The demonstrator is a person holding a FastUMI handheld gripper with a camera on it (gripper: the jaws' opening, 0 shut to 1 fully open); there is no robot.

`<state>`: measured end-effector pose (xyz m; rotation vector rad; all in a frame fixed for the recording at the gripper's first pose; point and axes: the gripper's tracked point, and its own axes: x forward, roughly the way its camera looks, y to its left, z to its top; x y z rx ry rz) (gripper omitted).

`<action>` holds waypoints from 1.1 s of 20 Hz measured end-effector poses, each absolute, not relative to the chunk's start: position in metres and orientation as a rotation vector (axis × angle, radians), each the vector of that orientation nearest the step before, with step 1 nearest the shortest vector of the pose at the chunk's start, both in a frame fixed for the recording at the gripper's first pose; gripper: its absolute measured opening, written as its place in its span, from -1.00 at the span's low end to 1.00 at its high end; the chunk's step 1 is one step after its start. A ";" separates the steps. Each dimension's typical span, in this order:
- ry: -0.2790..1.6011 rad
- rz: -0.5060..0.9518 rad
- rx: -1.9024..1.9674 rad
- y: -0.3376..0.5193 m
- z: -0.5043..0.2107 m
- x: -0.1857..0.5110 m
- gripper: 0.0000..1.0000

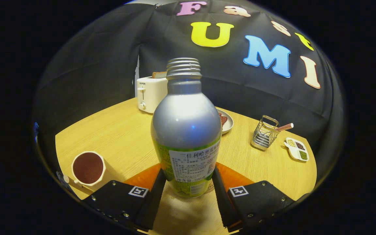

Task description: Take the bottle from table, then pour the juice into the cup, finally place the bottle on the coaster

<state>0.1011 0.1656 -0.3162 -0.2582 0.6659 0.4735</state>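
Upright, uncapped bottle [186, 130] on orange coaster [233, 178], neck pointing up, tool [188, 182] clenched on its base

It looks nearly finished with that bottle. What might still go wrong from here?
Three things, judging by this moment:
1. The bottle has no cap and is tall; the gripper has a finger on each side of its base, so a crooked release might tip it.
2. It may not sit squarely on the orange coaster, whose middle is hidden.
3. The cup, full of dark juice, stands close beside one finger; backing out carelessly could knock it.
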 end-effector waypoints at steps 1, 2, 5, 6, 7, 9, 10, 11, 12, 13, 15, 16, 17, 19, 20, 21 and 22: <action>0.664 0.469 -0.258 0.166 -0.318 0.104 0.50; 0.666 0.463 -0.259 0.164 -0.320 0.106 0.50; 0.661 0.448 -0.261 0.163 -0.324 0.112 0.50; 0.658 0.445 -0.263 0.162 -0.326 0.114 0.50; 0.655 0.440 -0.267 0.162 -0.328 0.116 0.52; 0.652 0.424 -0.265 0.160 -0.333 0.121 0.52; 0.656 0.417 -0.258 0.160 -0.336 0.123 0.52; 0.661 0.410 -0.251 0.160 -0.339 0.124 0.52; 0.666 0.405 -0.246 0.160 -0.343 0.126 0.52; 0.668 0.400 -0.244 0.160 -0.345 0.128 0.52; 0.668 0.384 -0.249 0.158 -0.350 0.133 0.53; 0.668 0.377 -0.245 0.158 -0.352 0.135 0.54; 0.667 0.370 -0.239 0.157 -0.353 0.137 0.53; 0.664 0.358 -0.222 0.157 -0.356 0.141 0.55; 0.658 0.350 -0.208 0.156 -0.355 0.143 0.55; 0.660 0.343 -0.197 0.155 -0.357 0.143 0.56; 0.657 0.336 -0.183 0.156 -0.356 0.144 0.56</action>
